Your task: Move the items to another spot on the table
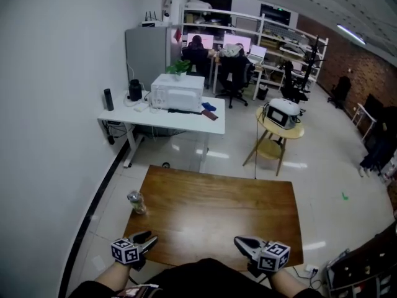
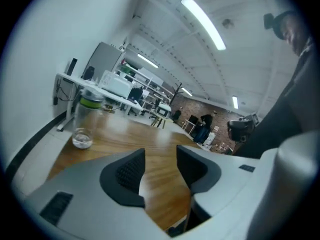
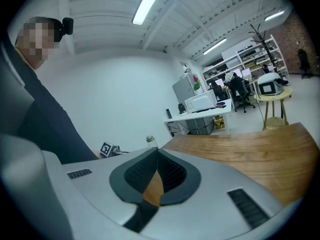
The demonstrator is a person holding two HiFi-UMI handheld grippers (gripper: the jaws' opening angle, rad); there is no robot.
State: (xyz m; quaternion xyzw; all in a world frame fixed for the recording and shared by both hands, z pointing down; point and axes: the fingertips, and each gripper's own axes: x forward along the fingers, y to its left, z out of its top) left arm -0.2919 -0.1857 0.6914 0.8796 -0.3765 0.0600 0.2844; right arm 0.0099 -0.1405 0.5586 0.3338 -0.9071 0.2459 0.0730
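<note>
Progress on the move: nothing appears shifted yet. One item shows, a clear bottle (image 1: 136, 202) with a green cap, standing upright near the left edge of the wooden desk (image 1: 223, 210), well apart from both tools. Left claw (image 1: 149, 238) hovers at the near-left corner with its jaws spread and nothing between them; in the left gripper view the bottle lies ahead and to the left of the gap. Right claw (image 1: 240, 243) sits at the near edge, its jaws pressed together at the tips and empty. Reaching, grasping, carrying and setting down all seem to remain.
</note>
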